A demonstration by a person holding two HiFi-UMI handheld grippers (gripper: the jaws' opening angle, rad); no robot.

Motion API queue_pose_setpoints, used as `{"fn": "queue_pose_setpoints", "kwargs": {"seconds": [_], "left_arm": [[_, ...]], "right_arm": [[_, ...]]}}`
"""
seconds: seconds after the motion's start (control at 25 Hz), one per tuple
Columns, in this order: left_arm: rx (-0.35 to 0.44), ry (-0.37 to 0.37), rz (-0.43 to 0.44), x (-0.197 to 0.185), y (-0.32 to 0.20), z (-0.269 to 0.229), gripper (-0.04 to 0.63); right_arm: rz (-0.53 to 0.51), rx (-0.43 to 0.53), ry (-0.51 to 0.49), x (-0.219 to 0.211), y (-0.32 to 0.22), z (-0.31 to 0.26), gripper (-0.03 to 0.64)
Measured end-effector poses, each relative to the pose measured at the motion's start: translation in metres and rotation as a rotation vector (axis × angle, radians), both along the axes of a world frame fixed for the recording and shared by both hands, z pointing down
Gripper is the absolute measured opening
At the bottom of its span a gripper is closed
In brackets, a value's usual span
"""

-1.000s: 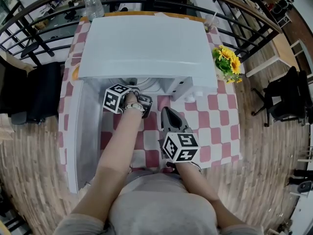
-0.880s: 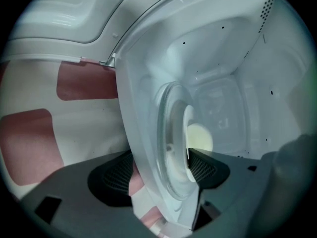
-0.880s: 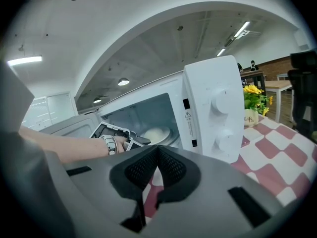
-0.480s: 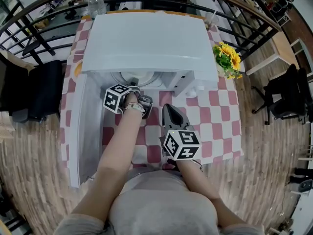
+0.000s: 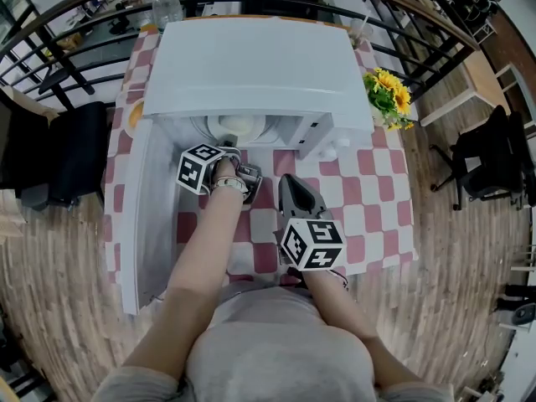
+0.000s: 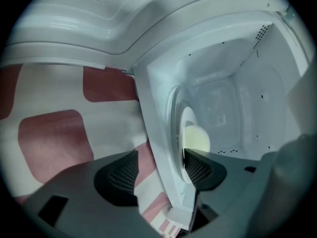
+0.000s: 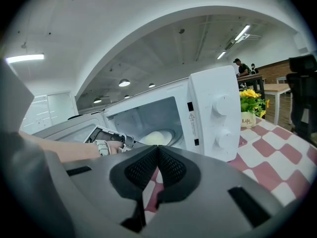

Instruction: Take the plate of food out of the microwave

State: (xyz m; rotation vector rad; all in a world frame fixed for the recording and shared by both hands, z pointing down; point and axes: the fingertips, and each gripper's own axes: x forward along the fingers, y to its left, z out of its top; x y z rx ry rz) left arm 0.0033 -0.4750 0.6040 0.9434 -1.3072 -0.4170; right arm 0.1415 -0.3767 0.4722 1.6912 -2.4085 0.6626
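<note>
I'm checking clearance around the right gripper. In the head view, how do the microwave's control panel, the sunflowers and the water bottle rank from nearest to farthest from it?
From the right gripper:
1. Control panel, just ahead, at the microwave front's right end.
2. Sunflowers, ahead to the right, near the table edge.
3. Water bottle, behind the microwave, far left corner.

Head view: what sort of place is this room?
Probably an open office or lab, not a home kitchen: the microwave sits on a checked table beside a railing, with an office chair nearby.
</note>
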Motion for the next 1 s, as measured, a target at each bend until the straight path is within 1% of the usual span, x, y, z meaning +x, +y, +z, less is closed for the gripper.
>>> {"fn": "queue_pose_setpoints", "kwargs": {"seconds": [0.12, 0.28, 0.32, 0.52, 0.56, 0.68, 1.0], "left_arm": [[0.014, -0.013, 0.020, 0.001, 0.000, -0.007, 0.240], [0.040, -0.033, 0.044, 0.001, -0.004, -0.017, 0.122], [0.043, -0.035, 0.049, 0.002, -0.004, -0.019, 0.102], [0.060, -0.021, 0.053, 0.002, -0.003, -0.024, 0.075], [0.063, -0.015, 0.049, 0.002, -0.003, -0.026, 0.048], [0.079, 0.006, 0.044, 0.002, -0.003, -0.029, 0.041], [0.236, 0.033, 0.048, 0.001, -0.008, -0.042, 0.018]], "right_arm": [[0.002, 0.005, 0.004, 0.000, 0.000, -0.002, 0.023], [-0.003, 0.010, 0.011, -0.001, 0.001, -0.003, 0.023], [-0.003, 0.011, 0.012, -0.001, 0.001, -0.003, 0.023], [0.000, 0.018, 0.015, 0.000, 0.002, -0.005, 0.023], [0.000, 0.020, 0.015, 0.001, 0.002, -0.006, 0.023], [0.004, 0.024, 0.016, 0.002, 0.002, -0.007, 0.023], [-0.009, 0.048, 0.020, 0.004, -0.002, -0.012, 0.023]]}}
